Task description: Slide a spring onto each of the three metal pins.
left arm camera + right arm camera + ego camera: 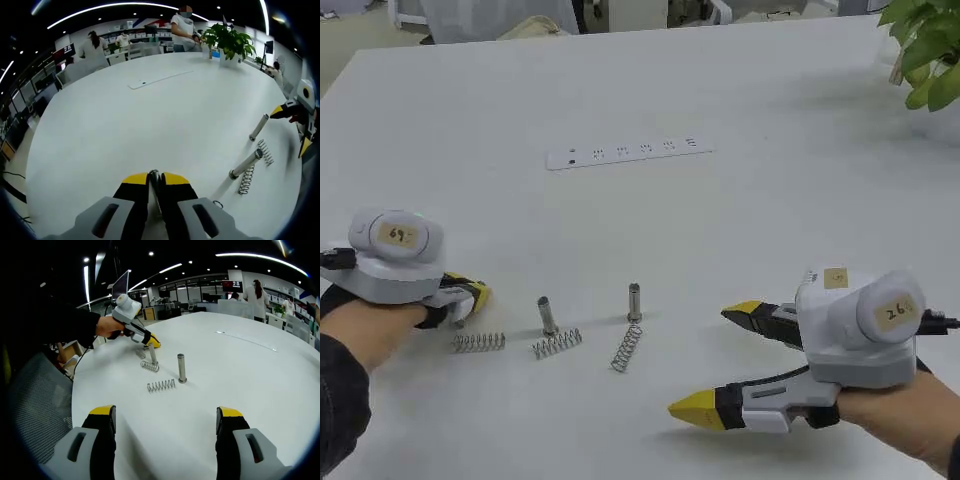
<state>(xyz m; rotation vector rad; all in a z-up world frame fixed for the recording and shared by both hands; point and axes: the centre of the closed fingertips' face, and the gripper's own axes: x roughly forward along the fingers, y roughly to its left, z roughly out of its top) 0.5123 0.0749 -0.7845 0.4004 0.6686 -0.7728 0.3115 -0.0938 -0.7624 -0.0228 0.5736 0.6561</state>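
White workbench (770, 200), open-plan office behind. Power strip (625, 153) lies well back from the work, not involved.

Two pins stand upright mid-table, both bare: middle pin (548, 315) and right pin (634, 302). Three springs lie flat just in front:
- left spring (480, 342)
- middle spring (557, 343), right at the middle pin's base
- right spring (627, 347), just below the right pin

Parts are staged roughly one spring per pin. None threaded yet.

Left gripper (470, 297): jaws pressed together at table level, left of the row. Its own view shows a slim grey metal piece between the tips. That looks like the third pin (154, 175), pinched so it stays put for loading. Likely, not certain.

Right gripper (718, 360): jaws spread wide, nothing in them, low over the table right of the springs, aimed at the row. My read: it's set up to grab a spring, with the right one nearest. Springs lying flat mean a low, side-on pinch.
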